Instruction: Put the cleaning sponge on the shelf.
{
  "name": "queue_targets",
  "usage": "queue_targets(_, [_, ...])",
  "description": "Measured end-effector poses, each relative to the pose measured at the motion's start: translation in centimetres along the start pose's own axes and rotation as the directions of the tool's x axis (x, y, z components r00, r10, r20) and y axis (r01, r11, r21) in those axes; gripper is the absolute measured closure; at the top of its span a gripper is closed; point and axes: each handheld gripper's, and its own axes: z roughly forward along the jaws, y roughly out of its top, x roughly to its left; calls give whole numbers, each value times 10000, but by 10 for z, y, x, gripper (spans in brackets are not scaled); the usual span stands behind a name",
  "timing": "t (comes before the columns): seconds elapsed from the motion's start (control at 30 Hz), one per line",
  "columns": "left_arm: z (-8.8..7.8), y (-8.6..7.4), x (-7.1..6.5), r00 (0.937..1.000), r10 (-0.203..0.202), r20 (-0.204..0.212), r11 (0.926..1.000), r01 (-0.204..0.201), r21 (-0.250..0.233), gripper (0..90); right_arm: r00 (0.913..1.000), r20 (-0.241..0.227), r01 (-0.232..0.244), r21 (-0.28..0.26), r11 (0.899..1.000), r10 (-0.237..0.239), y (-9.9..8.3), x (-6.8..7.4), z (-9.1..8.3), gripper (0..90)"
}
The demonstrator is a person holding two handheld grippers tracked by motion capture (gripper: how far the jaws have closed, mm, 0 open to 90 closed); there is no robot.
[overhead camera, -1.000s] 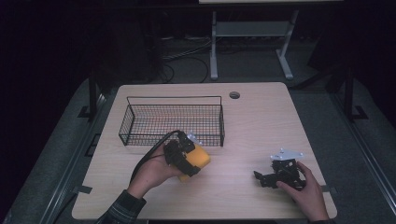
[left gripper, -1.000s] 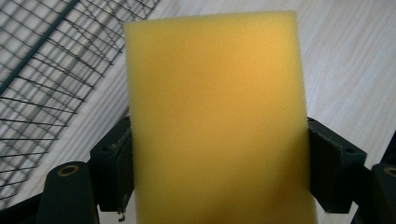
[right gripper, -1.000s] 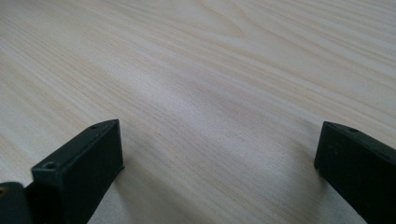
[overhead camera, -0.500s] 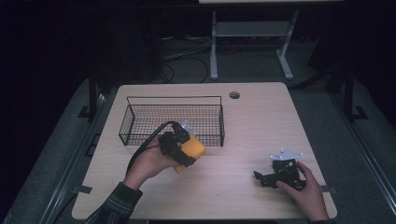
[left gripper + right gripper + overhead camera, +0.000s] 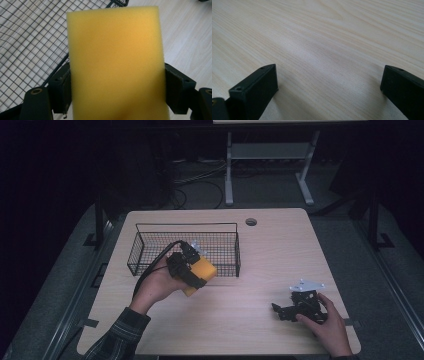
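Our yellow sponge at the wire basket

Our left claw (image 5: pixel 196 268) pinches the unlabelled yellow sponge (image 5: pixel 116 65) beside the wire basket's (image 5: pixel 150 251) near wall; our right claw (image 5: pixel 329 92) rests spread on the tabletop (image 5: pixel 260 270).

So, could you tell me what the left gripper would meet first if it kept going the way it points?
Probably the wire basket: the left gripper, shut on the yellow sponge, aims at the near wall, though it may pass above the rim.
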Motion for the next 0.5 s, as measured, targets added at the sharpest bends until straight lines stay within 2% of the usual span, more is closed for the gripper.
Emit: queue_targets(0.5, [-3, 6, 16, 9994, -240, -254, 9997, 239, -35, 224, 10000, 0, 4, -3, 10000, -4, 0, 0, 0, 4])
